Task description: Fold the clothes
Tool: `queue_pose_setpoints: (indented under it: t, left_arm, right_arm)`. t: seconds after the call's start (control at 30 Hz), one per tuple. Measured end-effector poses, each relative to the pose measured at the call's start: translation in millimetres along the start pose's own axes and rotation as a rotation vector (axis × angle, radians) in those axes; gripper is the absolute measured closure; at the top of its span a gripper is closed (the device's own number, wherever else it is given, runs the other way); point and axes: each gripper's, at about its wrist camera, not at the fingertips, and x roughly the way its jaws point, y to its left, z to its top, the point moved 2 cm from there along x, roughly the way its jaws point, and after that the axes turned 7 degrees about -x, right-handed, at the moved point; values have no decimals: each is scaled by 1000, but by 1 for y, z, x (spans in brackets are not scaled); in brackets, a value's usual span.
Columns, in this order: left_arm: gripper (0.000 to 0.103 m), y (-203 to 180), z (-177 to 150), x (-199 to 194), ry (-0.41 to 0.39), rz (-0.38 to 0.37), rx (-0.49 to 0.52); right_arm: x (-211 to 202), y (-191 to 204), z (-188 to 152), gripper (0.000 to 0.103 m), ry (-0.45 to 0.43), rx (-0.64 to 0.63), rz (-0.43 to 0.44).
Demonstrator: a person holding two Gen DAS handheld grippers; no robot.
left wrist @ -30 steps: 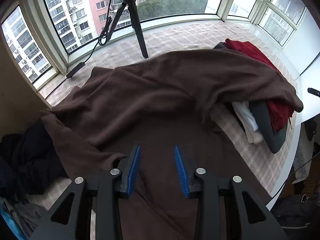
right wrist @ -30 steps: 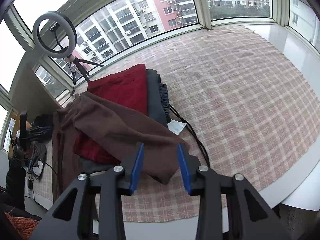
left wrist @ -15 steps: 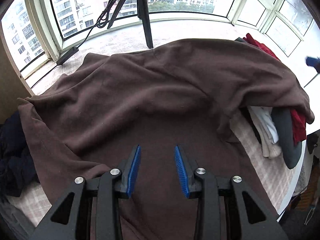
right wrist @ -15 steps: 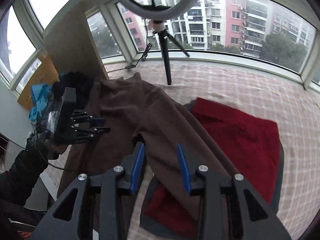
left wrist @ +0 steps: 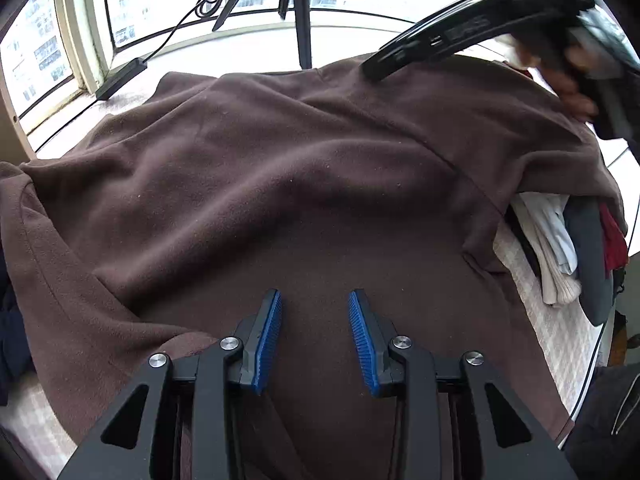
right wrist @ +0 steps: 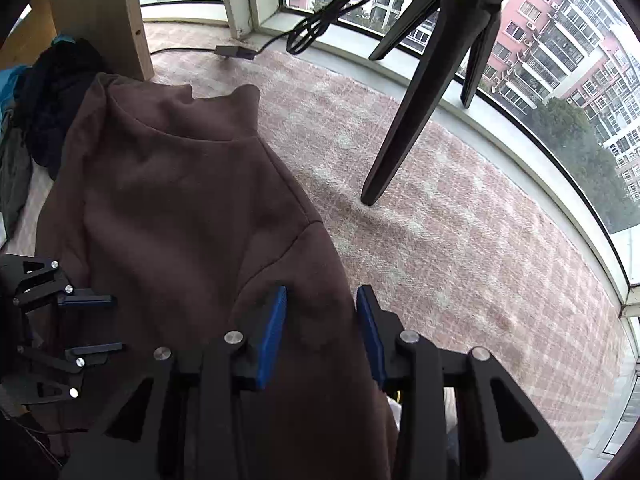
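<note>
Fleece in dark brown, the garment (left wrist: 280,168) lies spread over the checked mat (right wrist: 460,240), its right side draped across a stack of other clothes (left wrist: 576,256) and its collar toward the window. The left gripper (left wrist: 314,332) hovers low over the near body panel with its fingers spread and nothing between them; the right gripper (right wrist: 320,328) straddles the shoulder-and-sleeve edge, likewise spread, cloth lying between the pads but not pinched. To fold well, I judge each should close on a single layer at an edge, keeping the seam straight and the sleeve clear of the stack.
</note>
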Motion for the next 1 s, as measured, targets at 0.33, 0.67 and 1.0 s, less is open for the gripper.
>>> queue_pose_setpoints:
  t: [0.33, 0.67, 1.0]
  left_arm:
    - [61, -6, -6, -2, -14, -24, 38]
    - [60, -10, -9, -5, -10, -30, 49]
    - [58, -12, -17, -7, -24, -40, 59]
  right_arm:
    - [8, 5, 12, 101, -4, -114, -252]
    - [-15, 22, 31, 62, -50, -130, -139]
    - [44, 52, 82, 62, -39, -247, -146]
